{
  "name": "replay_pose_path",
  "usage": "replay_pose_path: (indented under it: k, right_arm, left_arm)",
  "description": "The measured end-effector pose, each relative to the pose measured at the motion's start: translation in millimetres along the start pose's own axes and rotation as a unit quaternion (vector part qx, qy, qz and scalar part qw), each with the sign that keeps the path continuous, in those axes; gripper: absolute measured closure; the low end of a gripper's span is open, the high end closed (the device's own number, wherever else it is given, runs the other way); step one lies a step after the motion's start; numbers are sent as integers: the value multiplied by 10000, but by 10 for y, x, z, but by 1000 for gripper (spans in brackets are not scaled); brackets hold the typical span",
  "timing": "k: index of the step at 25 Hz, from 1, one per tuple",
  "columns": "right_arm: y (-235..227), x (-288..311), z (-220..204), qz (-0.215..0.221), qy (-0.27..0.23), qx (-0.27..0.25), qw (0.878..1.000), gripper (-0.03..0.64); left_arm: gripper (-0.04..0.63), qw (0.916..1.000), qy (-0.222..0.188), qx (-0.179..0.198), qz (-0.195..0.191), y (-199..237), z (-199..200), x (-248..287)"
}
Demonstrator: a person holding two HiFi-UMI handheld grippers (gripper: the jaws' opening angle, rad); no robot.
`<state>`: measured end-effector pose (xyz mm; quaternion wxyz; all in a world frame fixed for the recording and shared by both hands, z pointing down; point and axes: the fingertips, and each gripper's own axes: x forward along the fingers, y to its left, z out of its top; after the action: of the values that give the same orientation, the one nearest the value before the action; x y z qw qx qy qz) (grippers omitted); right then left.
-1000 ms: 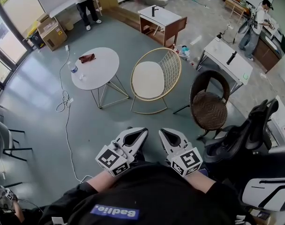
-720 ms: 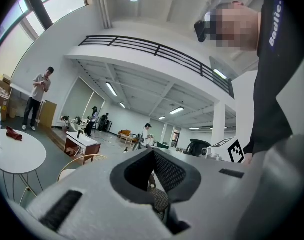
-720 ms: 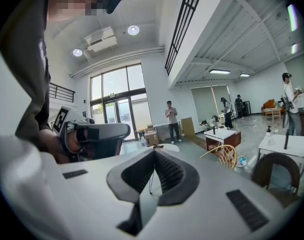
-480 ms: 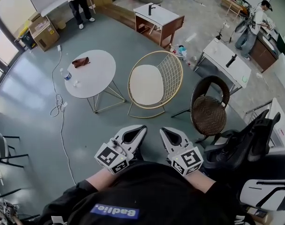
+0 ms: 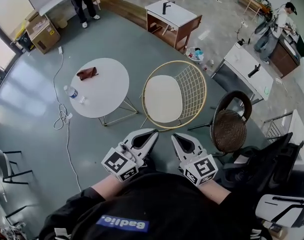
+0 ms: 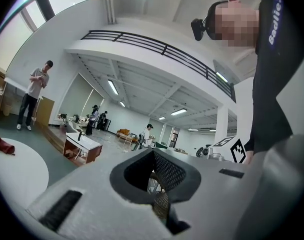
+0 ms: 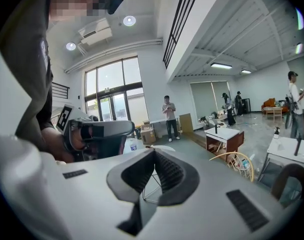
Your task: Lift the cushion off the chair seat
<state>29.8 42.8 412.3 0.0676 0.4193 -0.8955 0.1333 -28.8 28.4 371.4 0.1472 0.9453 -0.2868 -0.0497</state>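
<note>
In the gold wire chair lies a white cushion.

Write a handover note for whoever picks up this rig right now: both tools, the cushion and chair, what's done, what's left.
Left tool: shut, empty, held out in front of the person's body.
Right tool: shut, empty, right beside the left one.
Cushion: white, lying flat on the seat of the gold wire chair, just ahead of both tools, untouched.
Done: nothing on the cushion yet.
Left: open the tools, reach the cushion's near edge, grip it, lift it clear of the seat. Probably mind the round table at the left and the dark wicker chair at the right.
</note>
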Motion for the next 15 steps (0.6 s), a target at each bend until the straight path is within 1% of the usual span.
replay_pose_path:
  k: [6,9,12,15]
  right_arm:
    - [-235,542,153,-332,131,133,9993,591]
    - [-343,728,232,-512,143,194,9984,591]
    - [-436,876,268,-577,124,268,9979,591]
    - [-474,988,267,-514,156,273,9982,591]
  left_arm:
    - [581,9994,100,-252,-230,604,117,153]
    - [581,9988,186,-264,-363,829,164,219]
    - [581,9982,245,-323,-437,982,138,303]
    - [581,9978,275,-400,-444,1063,112,380]
